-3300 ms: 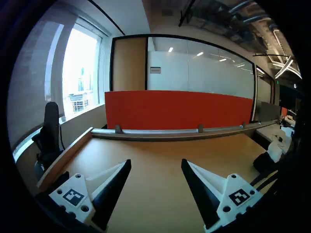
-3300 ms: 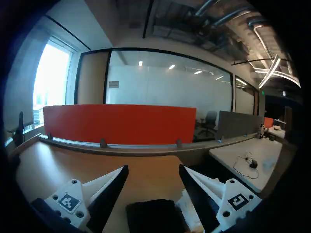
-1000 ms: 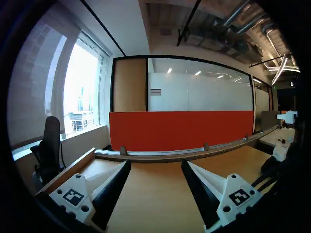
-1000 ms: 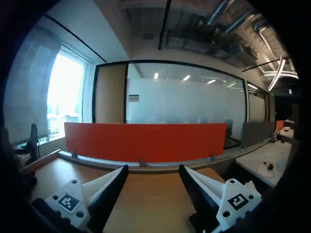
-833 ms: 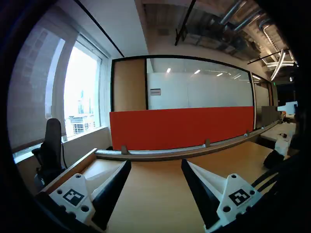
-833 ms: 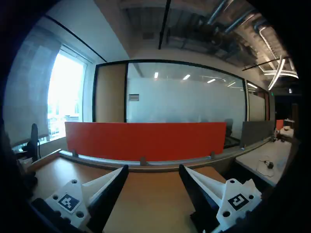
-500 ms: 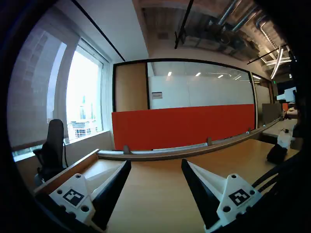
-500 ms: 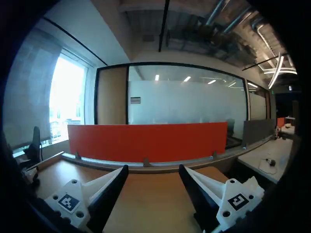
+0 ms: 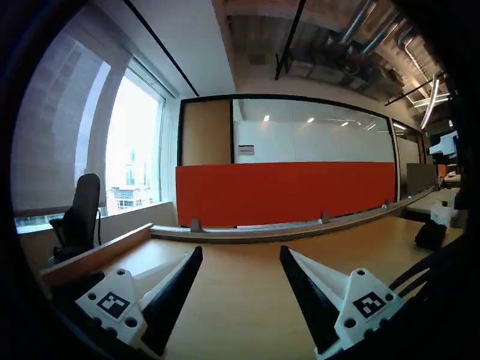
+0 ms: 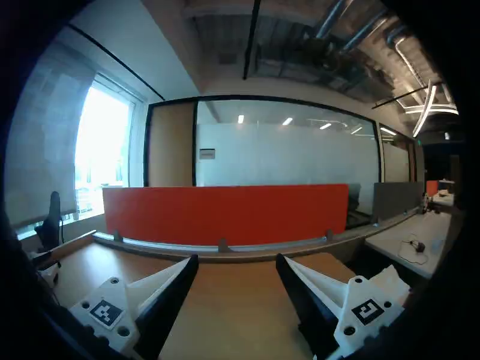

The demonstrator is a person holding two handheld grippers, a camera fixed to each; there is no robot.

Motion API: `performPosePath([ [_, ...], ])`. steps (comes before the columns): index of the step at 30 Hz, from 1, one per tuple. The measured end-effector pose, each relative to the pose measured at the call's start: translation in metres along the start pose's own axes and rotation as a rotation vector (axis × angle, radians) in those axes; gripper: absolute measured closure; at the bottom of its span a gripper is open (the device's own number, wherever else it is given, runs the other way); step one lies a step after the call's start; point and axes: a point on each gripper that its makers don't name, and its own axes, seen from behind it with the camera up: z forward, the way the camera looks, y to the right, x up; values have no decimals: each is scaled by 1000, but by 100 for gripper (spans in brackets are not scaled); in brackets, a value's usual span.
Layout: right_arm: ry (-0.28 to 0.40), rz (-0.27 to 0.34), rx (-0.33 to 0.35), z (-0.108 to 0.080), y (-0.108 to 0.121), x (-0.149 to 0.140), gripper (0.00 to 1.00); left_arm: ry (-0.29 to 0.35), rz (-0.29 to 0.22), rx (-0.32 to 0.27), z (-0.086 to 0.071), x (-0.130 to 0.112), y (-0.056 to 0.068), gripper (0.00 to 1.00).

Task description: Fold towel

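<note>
In the left gripper view, my left gripper (image 9: 240, 249) is open over a bare wooden desk (image 9: 240, 300), with nothing between its fingers. Far right on that desk lie a dark bundle (image 9: 431, 235) and a white one (image 9: 443, 213); they look like cloth, but I cannot tell for sure. In the right gripper view, my right gripper (image 10: 236, 258) is also open and holds nothing above the same wooden desk (image 10: 240, 306). A white crumpled edge (image 10: 393, 277) peeks out behind its right finger.
An orange partition (image 9: 282, 192) on a rail closes the desk's far side and also appears as the orange partition (image 10: 225, 213). A black office chair (image 9: 78, 216) stands at the left by the window. A white desk (image 10: 414, 237) with a cable lies to the right.
Both views have tipped upward, showing more ceiling and less desk. The dark folded cloth seen under my right gripper 3.3 s ago has left its view. Both grippers stayed open.
</note>
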Motion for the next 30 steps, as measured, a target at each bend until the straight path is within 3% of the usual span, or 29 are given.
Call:
performPosePath([
  [15, -6, -7, 12, 8, 2, -41, 0, 0, -25, 11, 1, -51, -3, 4],
  [30, -10, -22, 8, 14, 11, -56, 0, 4, -5, 8, 0, -67, 3, 4],
])
